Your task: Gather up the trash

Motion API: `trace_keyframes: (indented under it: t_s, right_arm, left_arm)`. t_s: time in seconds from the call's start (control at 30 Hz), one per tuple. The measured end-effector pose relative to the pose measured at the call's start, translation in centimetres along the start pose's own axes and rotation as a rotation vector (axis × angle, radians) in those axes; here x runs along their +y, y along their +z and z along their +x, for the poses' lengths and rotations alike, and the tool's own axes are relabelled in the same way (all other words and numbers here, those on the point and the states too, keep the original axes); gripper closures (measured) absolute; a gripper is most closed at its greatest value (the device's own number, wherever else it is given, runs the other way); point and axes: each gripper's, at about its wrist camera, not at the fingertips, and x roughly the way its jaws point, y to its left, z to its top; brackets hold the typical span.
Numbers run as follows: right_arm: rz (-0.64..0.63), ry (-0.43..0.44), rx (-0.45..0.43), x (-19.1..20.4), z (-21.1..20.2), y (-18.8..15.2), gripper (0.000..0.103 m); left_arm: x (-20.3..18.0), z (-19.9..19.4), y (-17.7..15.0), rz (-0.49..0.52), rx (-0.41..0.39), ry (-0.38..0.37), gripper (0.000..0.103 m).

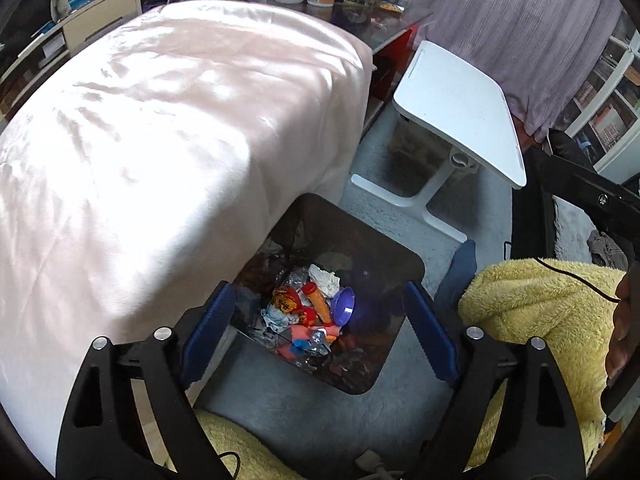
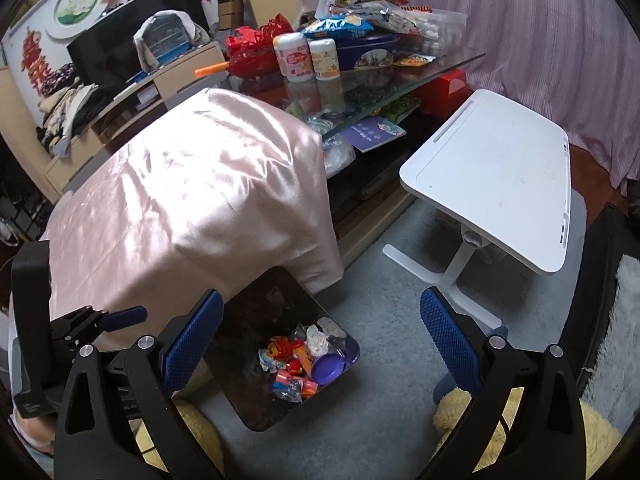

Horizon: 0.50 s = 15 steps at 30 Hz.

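Here my left gripper [image 1: 320, 320] hung open and empty straight above the bin [image 1: 400, 258], nearer it than my open, empty right gripper [image 2: 324, 344].

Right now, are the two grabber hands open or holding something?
Left gripper: open, empty, above the dark square trash bin.
Right gripper: open, empty.

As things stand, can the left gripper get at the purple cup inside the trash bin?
Probably yes. The left gripper hangs open right above the trash bin, and the purple cup lies on top of the wrappers with nothing covering it.
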Motion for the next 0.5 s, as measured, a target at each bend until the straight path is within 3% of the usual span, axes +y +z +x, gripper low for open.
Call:
trace_keyframes:
  t_s: [0.13,0.3,0.5]
  right_arm:
    - [-0.028,0.001,-0.057,1.3,-2.9,0.4,0.004]
    - [-0.074,-0.010,-0.153,3.2,-7.1,0.4,0.004]
    - [-0.126,-0.061,-0.378,5.2,-13.6,0.7,0.003]
  left_arm:
    - [0.5,-4.9,0.0,-0.005,-0.110,0.054,0.008]
    - [0.8,-12.4,-0.5,-0.003,-0.275,0.147,0.008]
    - [1.7,-21.1,-0.5,-0.059,-0.491,0.207,0.008]
